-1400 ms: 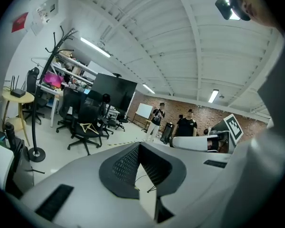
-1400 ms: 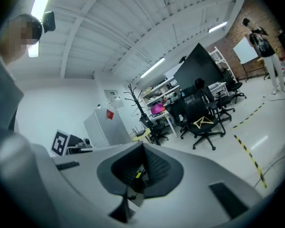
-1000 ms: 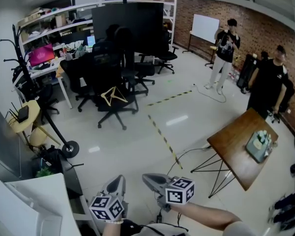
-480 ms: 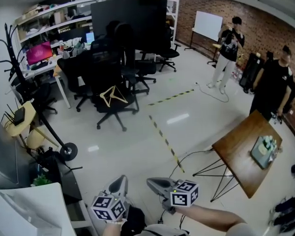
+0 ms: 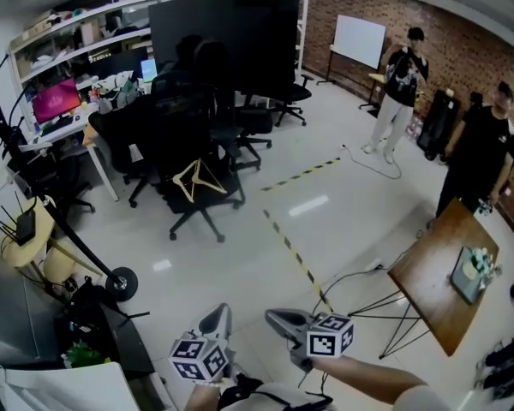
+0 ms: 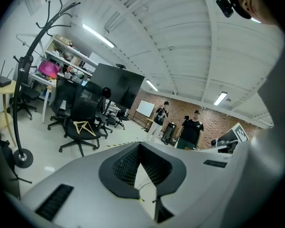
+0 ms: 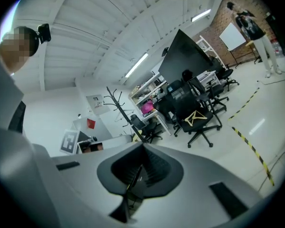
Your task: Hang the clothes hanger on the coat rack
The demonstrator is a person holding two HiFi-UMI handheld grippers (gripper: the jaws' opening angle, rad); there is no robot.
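Hanger (image 5: pixel 197 178) lies on the chair (image 5: pixel 227 192), far from the closed, empty left hand-held gripper (image 5: pixel 221 313) and right hand-held gripper (image 5: pixel 274 317); arriving unopened could knock it floorward.

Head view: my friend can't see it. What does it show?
A wooden clothes hanger lies on a black office chair across a big office, with a black coat rack at the left. Low down, the left hand-held gripper and right hand-held gripper, both empty and shut, point toward them.
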